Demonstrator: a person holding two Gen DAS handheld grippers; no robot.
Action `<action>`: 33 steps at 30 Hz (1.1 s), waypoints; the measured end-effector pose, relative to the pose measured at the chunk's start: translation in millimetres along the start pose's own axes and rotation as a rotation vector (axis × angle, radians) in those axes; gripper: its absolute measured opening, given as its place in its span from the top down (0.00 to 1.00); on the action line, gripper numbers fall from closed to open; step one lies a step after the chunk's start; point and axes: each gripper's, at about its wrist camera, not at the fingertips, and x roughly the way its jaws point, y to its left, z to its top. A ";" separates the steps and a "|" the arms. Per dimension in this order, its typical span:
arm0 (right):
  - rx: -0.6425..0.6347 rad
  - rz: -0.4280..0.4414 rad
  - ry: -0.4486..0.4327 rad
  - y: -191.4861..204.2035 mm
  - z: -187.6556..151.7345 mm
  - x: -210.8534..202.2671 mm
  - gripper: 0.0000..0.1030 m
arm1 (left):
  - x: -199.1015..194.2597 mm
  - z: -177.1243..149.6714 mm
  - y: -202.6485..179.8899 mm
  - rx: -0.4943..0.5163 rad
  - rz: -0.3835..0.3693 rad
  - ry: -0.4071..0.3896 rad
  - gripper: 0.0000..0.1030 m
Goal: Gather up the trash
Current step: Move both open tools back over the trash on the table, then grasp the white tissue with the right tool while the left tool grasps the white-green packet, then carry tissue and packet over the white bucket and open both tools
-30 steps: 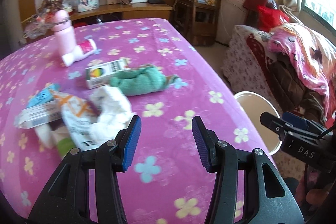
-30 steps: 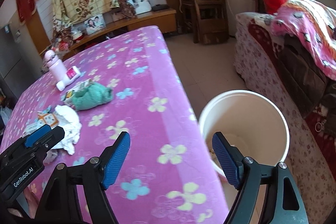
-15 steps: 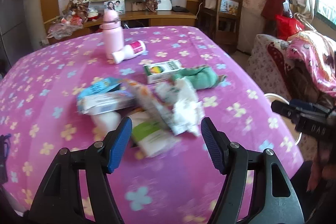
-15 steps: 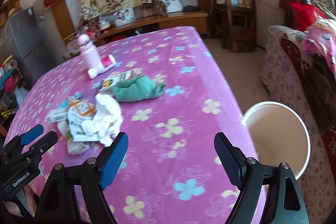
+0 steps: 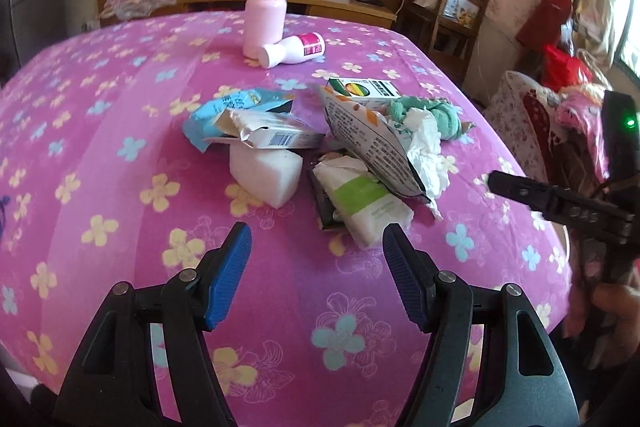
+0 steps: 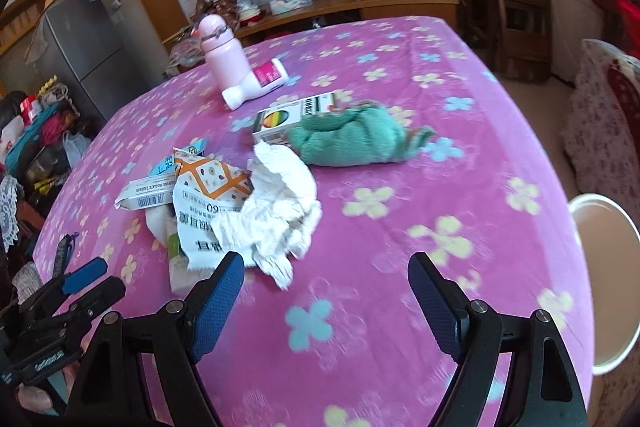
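Note:
A pile of trash lies mid-table: crumpled white tissue (image 6: 280, 203) (image 5: 424, 147), a printed snack wrapper (image 5: 372, 143) (image 6: 208, 195), a torn carton (image 5: 268, 135), a white block (image 5: 264, 175), a green-and-white pack (image 5: 364, 203) and a blue wrapper (image 5: 236, 103). My left gripper (image 5: 316, 263) is open and empty, just short of the pack. My right gripper (image 6: 326, 295) is open and empty, its left finger near the tissue. The white bin (image 6: 608, 279) stands on the floor off the table's right edge.
A pink bottle (image 5: 266, 11) stands upright at the back with a white bottle (image 5: 294, 49) lying beside it. A small box (image 6: 296, 115) and a green cloth (image 6: 356, 135) lie behind the pile. The pink flowered tablecloth (image 5: 120, 147) covers the table. A sofa is on the right.
Both grippers swung left from the bin side toward the trash pile and moved closer to it. The bin slid to the right edge of the right wrist view. Both stayed open.

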 end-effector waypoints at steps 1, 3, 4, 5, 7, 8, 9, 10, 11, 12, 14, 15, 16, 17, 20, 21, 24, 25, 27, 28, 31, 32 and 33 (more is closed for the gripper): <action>0.000 0.002 0.005 1.0 2.3 5.3 0.20 | 1.4 0.7 1.0 -0.010 -0.004 0.003 0.35; 0.002 0.009 0.021 3.5 8.9 20.0 0.20 | 4.5 2.0 1.2 -0.019 -0.008 0.007 0.35; 0.002 0.017 0.030 3.7 11.6 25.7 0.20 | 6.9 2.7 0.8 -0.022 -0.008 0.010 0.35; 0.002 0.029 0.040 4.9 14.2 33.1 0.20 | 10.2 3.5 0.3 -0.025 -0.008 0.015 0.35; 0.010 0.041 0.051 6.0 18.7 47.2 0.22 | 15.6 5.8 -1.2 -0.033 -0.013 0.023 0.35; 0.016 0.050 0.052 6.4 20.6 52.6 0.26 | 18.5 7.6 -2.5 -0.037 -0.017 0.024 0.35; 0.021 0.062 0.052 6.7 21.8 56.0 0.32 | 22.0 9.6 -4.2 -0.040 -0.017 0.023 0.35; 0.025 0.077 0.052 7.1 23.2 60.6 0.36 | 24.5 10.7 -5.6 -0.040 -0.014 0.023 0.35; 0.027 0.087 0.053 7.1 23.7 63.6 0.46 | 28.7 12.6 -7.0 -0.040 -0.008 0.025 0.35; 0.027 0.096 0.060 7.3 24.6 67.7 0.55 | 33.3 14.2 -8.6 -0.041 -0.005 0.030 0.35; 0.022 0.110 0.070 7.6 25.1 73.0 0.63 | 42.2 17.1 -10.8 -0.045 -0.019 0.043 0.35; 0.018 0.121 0.061 7.7 24.7 72.6 0.70 | 46.0 18.2 -11.9 -0.046 -0.024 0.047 0.35; 0.011 0.129 0.045 8.1 24.2 69.8 0.72 | 49.9 19.2 -13.1 -0.048 -0.027 0.050 0.35; -0.002 0.132 0.022 8.2 23.6 65.0 0.76 | 54.2 20.1 -14.6 -0.048 -0.031 0.057 0.36; -0.007 0.138 -0.004 5.2 22.4 54.5 0.80 | 61.3 21.1 -19.7 -0.044 -0.055 0.057 0.45; -0.005 0.141 -0.007 3.6 22.3 51.4 0.80 | 63.6 21.2 -21.3 -0.042 -0.055 0.060 0.51; -0.014 0.134 -0.016 0.8 20.6 43.3 0.81 | 69.7 22.1 -21.9 -0.055 -0.076 0.084 0.68; -0.017 0.131 -0.017 -0.2 19.7 39.7 0.81 | 68.7 21.7 -21.5 -0.059 -0.086 0.083 0.72; -0.019 0.135 -0.021 -3.1 16.6 30.6 0.81 | 63.4 20.3 -21.1 -0.051 -0.091 0.079 0.75; -0.017 0.137 -0.026 -4.5 14.9 26.2 0.81 | 59.1 19.7 -20.4 -0.045 -0.091 0.078 0.76; -0.009 0.144 -0.038 -9.2 8.9 11.5 0.81 | 42.9 16.5 -15.8 -0.022 -0.091 0.071 0.77; -0.008 0.147 -0.041 -10.3 6.4 6.8 0.81 | 36.2 15.2 -14.3 -0.009 -0.085 0.067 0.77; -0.010 0.147 -0.043 -10.8 3.5 2.3 0.81 | 31.4 14.3 -13.3 0.003 -0.078 0.064 0.77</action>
